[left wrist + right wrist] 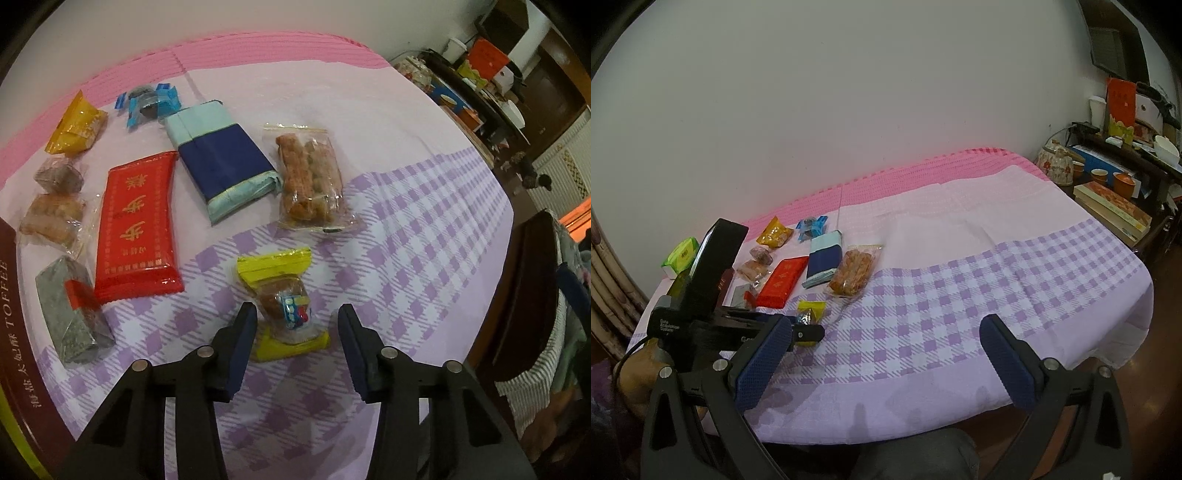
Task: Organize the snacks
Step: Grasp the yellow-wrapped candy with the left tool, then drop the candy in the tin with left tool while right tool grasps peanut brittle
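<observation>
left gripper (pixel 297 321): fingers wide, straddling the yellow snack (pixel 284 306), likely lined up to grab.
right gripper (pixel 886 339): fingers wide, empty, parked clear.

The toffee box (pixel 9 332) is cut off by the left edge.

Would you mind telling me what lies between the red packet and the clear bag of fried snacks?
The navy and light-blue packet lies between the red packet and the clear bag of fried snacks, clearest in the left wrist view.
</observation>
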`<action>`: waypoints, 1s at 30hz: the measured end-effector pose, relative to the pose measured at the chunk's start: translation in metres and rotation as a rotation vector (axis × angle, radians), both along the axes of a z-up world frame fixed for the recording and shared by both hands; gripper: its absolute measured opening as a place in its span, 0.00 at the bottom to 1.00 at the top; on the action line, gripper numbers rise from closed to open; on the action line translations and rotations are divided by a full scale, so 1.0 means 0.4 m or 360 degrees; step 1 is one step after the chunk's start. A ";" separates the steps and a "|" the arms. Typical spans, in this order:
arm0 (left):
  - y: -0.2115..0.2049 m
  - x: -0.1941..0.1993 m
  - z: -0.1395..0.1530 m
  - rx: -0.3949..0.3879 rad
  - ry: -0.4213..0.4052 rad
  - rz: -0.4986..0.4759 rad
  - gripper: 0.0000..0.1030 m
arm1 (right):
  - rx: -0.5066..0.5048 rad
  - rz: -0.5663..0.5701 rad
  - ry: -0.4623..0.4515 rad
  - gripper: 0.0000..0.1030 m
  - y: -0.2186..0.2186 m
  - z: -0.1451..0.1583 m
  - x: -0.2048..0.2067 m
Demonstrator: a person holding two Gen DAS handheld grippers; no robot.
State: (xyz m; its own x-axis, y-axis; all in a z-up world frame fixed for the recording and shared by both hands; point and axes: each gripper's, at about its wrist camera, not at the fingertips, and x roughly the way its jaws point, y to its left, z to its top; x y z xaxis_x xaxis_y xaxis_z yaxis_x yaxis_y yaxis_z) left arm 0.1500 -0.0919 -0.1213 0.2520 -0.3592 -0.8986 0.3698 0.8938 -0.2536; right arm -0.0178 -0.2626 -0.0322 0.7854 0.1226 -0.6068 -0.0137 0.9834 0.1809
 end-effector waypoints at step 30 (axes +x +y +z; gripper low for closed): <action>0.084 -0.177 0.216 0.0071 -0.0498 0.0190 0.23 | -0.0116 0.0081 0.0149 0.86 0.051 -0.046 0.037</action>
